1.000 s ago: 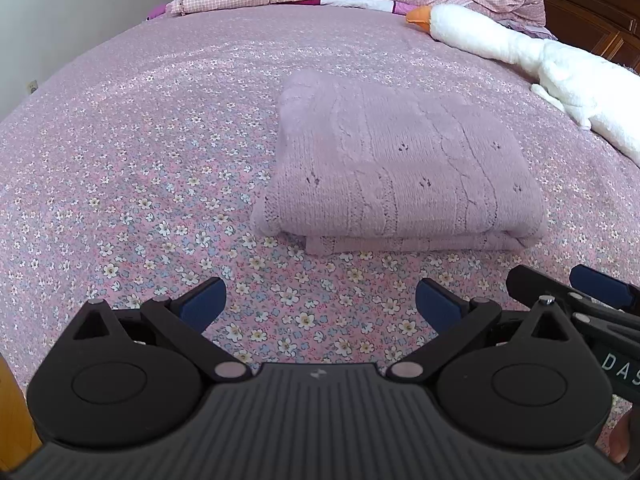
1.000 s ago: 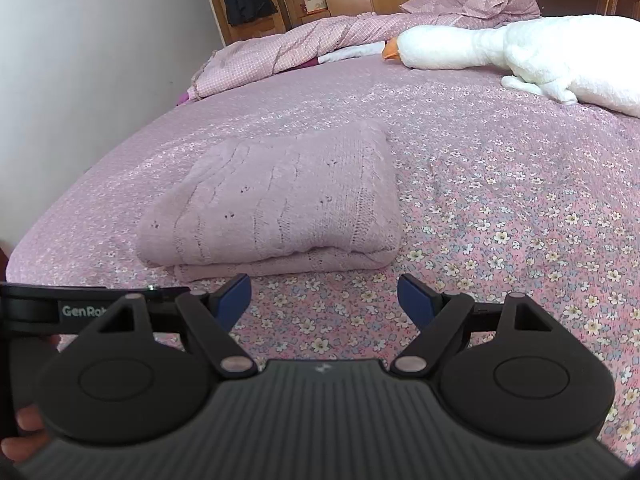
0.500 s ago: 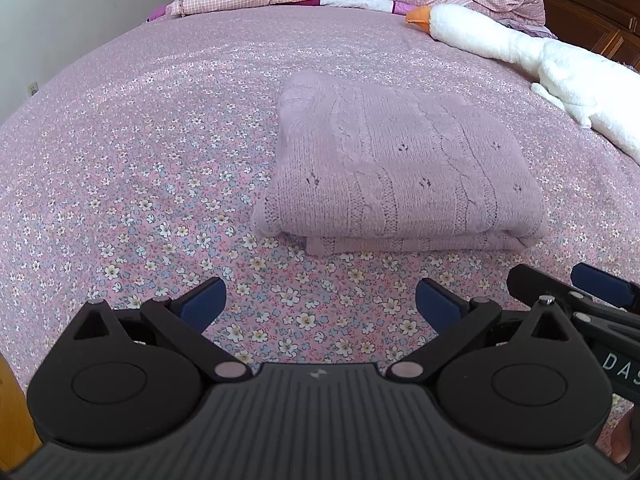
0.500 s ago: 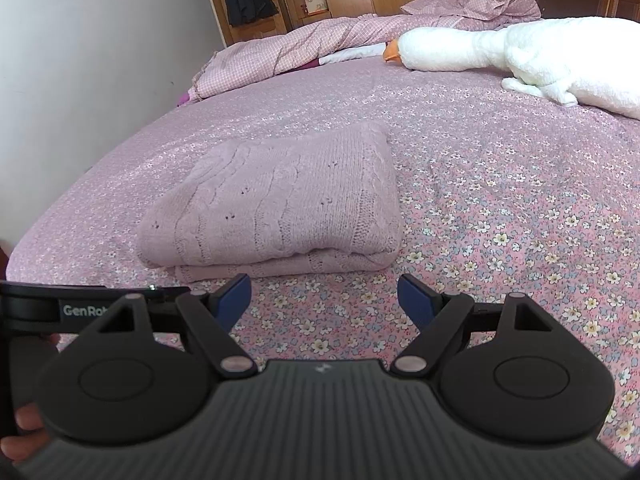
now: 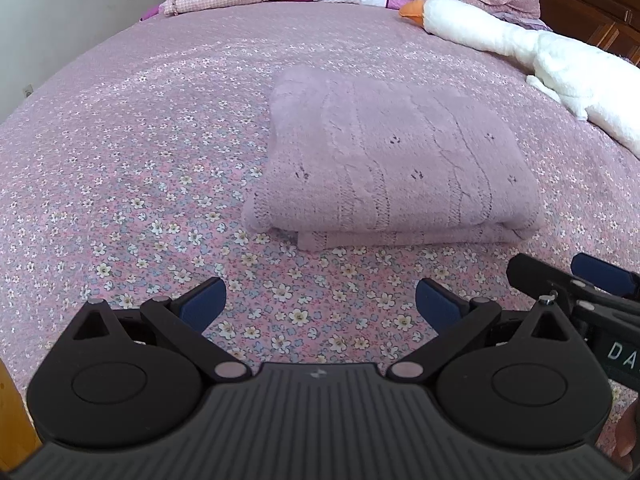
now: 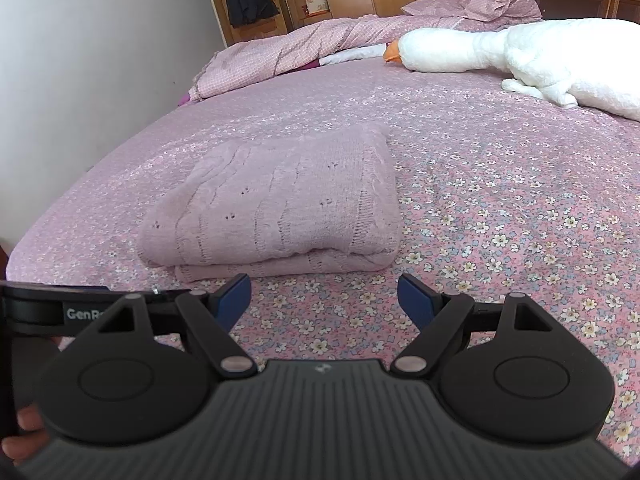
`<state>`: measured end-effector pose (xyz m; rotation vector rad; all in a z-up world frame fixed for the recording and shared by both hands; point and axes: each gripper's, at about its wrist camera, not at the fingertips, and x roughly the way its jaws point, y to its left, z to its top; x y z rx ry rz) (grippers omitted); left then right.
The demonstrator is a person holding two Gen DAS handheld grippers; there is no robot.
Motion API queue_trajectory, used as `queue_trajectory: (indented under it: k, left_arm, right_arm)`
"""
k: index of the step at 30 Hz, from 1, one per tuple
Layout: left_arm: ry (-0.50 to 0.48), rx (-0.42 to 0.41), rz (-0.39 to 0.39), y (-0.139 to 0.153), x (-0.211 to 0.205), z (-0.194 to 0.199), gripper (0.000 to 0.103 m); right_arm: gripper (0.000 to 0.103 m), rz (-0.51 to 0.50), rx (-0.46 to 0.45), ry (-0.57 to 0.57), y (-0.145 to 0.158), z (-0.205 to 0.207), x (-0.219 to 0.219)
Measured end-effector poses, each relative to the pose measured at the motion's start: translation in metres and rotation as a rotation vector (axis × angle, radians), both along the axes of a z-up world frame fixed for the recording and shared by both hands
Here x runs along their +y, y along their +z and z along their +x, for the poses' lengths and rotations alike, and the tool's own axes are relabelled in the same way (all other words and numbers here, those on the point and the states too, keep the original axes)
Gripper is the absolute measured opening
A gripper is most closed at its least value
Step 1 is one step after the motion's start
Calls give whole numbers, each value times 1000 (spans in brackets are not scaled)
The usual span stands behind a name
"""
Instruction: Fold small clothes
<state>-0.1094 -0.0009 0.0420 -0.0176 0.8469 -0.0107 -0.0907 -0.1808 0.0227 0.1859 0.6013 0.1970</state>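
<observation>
- Looking past both tools, I see the sweater already folded into a flat stack on the bedspread, lying ahead of the fingertips and apart from them.
- From the left gripper the stack sits ahead and a little right; from the right gripper it sits ahead and a little left, so it lies between the two, and I judge neither plainly nearer.
- Its long axis runs across my line of reach, with the near layered edge facing both tools.
- Both sets of jaws stand wide with only flowered cloth showing between the blue pads; neither holds anything.
- The two tools are side by side: part of the right one shows at the right edge of the left view.
- I judge the fold finished or close to it; any next move would be a reach forward to that near edge.
- Hidden: the stack's far edge and underside, and how many layers it has. The goose lies well beyond to the right, cut off by the frame.
</observation>
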Motion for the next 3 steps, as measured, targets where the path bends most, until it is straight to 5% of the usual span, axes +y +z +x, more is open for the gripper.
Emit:
queue_trajectory:
  k: [3]
  left_arm:
    - [-11,3,5,-1,0,2,103]
  right_arm:
    - [82,3,6,-1,1,2,0]
